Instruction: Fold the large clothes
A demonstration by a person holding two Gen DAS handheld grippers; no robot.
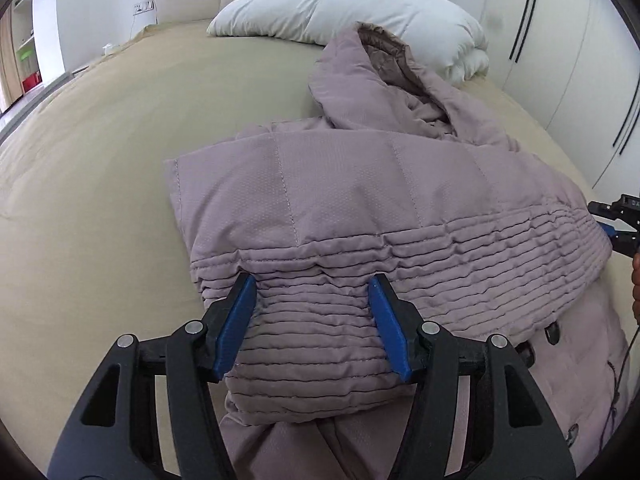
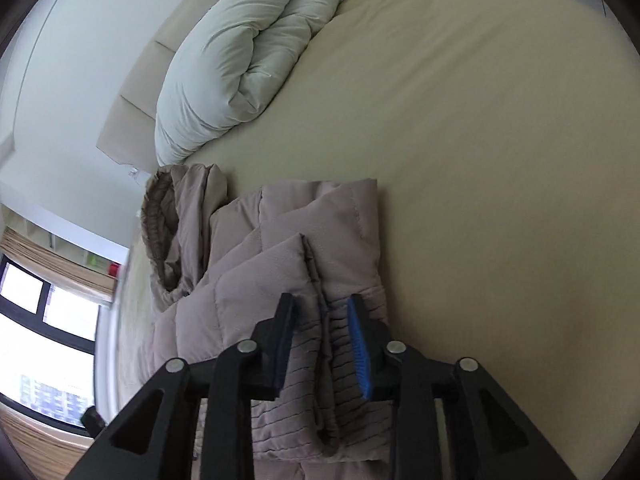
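Two grippers sit over the near edge of the coat [image 1: 360, 208], which lies on the bed [image 1: 100, 140]; our left gripper [image 1: 312, 320] stands about half open, its blue pads [image 1: 236, 328] straddling the ribbed band without pressing it, so we judge it holds nothing; our right gripper [image 2: 322, 348] is parted more narrowly, and a raised ridge of the same ribbed band stands between its fingers, though the pads look clear of the cloth; we cannot say for sure that neither brushes it. Farther on, the quilted panel is already doubled over the body of the coat, its folded edge squared toward the left in the left view; below the band on the right, dark buttons [image 1: 552, 332] show on the layer beneath. Farther still, the hood [image 1: 384, 76] spills out loose toward the duvet [image 1: 360, 8] at the headboard.

We judge that one fold has just been laid and let go; the step in hand is the release. Next we would take the hood or the far end and bring it in over the bundle; that calls for both grippers to open wide enough for the thick padding, bite the cloth evenly, and travel together so the puffy layers do not slide apart.
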